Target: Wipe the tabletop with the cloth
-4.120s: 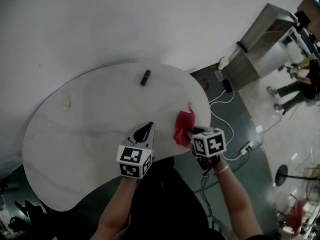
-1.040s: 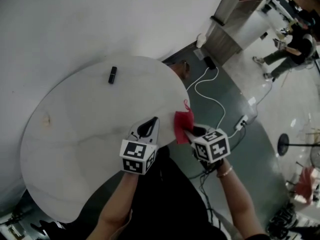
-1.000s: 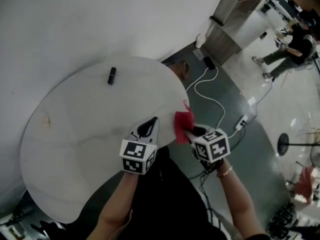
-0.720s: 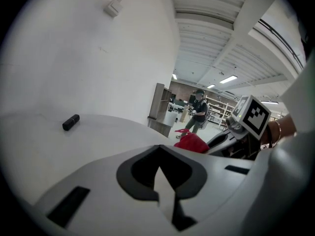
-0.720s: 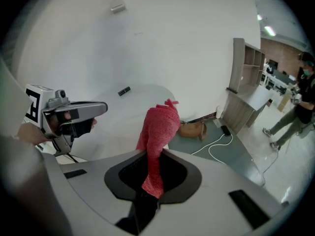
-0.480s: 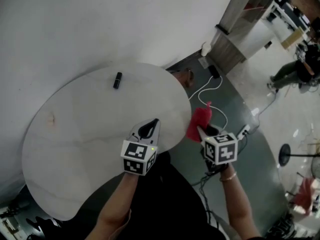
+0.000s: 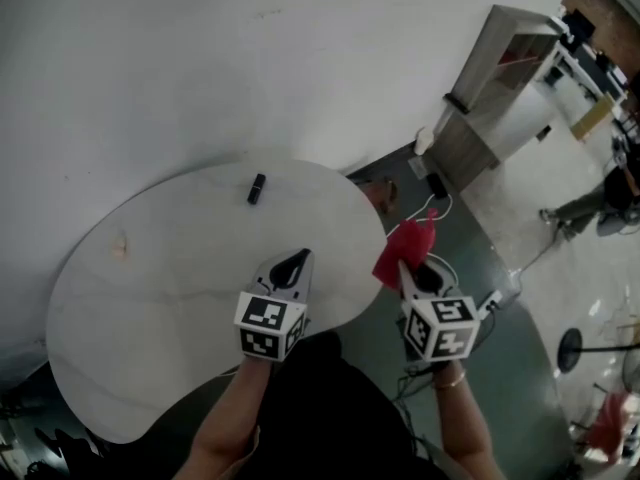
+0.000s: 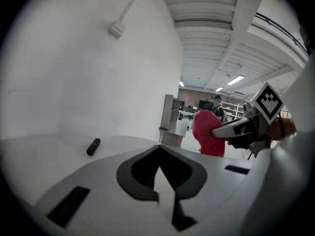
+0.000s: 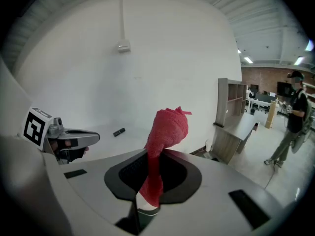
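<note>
A red cloth (image 7: pixel 406 251) hangs bunched from my right gripper (image 7: pixel 403 266), which is shut on it and held off the right edge of the white oval tabletop (image 7: pixel 170 298), over the floor. In the right gripper view the red cloth (image 9: pixel 166 129) stands up out of the closed jaws of the right gripper (image 9: pixel 153 157). My left gripper (image 7: pixel 299 257) rests over the table's near right part, shut on nothing. In the left gripper view the left gripper (image 8: pixel 159 148) is shut, with the cloth (image 8: pixel 208 132) to its right.
A small black object (image 7: pixel 256 188) lies at the table's far side, and a brownish stain (image 7: pixel 122 246) marks its left part. A wooden cabinet (image 7: pixel 500 78) stands by the wall at right, with white cables (image 7: pixel 445 208) on the floor. A person (image 9: pixel 290 122) stands far right.
The right gripper has carried the red cloth from the table's right edge out to the right, over the floor. The left gripper has stayed where it was.
</note>
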Demonstrator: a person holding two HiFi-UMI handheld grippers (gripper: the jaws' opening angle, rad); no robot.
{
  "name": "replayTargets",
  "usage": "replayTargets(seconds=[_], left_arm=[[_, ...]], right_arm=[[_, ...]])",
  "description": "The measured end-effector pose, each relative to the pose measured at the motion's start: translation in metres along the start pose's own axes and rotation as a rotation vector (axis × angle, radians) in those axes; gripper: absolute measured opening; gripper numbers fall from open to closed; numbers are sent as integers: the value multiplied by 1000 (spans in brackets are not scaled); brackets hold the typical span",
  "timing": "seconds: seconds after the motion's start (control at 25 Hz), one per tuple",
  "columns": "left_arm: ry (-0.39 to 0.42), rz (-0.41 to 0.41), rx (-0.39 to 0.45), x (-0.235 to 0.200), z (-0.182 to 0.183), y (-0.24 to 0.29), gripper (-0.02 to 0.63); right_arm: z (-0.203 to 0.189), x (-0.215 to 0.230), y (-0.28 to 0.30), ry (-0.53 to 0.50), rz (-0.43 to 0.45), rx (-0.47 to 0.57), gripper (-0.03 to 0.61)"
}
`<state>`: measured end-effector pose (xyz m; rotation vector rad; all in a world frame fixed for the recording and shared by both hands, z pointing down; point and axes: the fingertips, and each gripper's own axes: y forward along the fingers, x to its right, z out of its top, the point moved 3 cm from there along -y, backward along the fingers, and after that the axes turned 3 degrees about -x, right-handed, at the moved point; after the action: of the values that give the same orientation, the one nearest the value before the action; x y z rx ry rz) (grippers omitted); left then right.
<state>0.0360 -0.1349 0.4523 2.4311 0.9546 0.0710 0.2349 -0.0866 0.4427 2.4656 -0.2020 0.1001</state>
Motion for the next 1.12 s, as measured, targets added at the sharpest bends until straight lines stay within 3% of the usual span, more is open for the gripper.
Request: replayTargets(seconds=[0.48, 0.68, 1.12], left_arm=[[-8, 97, 77, -29, 21, -34, 3], [-58, 123, 126, -38, 26, -53, 3], [-71, 196, 160, -45, 19, -80, 3]], right_arm=[[38, -47, -5, -38, 87, 224, 46], [48, -66, -13, -71, 127, 313, 46], [51, -90, -21, -112, 196, 384, 44]])
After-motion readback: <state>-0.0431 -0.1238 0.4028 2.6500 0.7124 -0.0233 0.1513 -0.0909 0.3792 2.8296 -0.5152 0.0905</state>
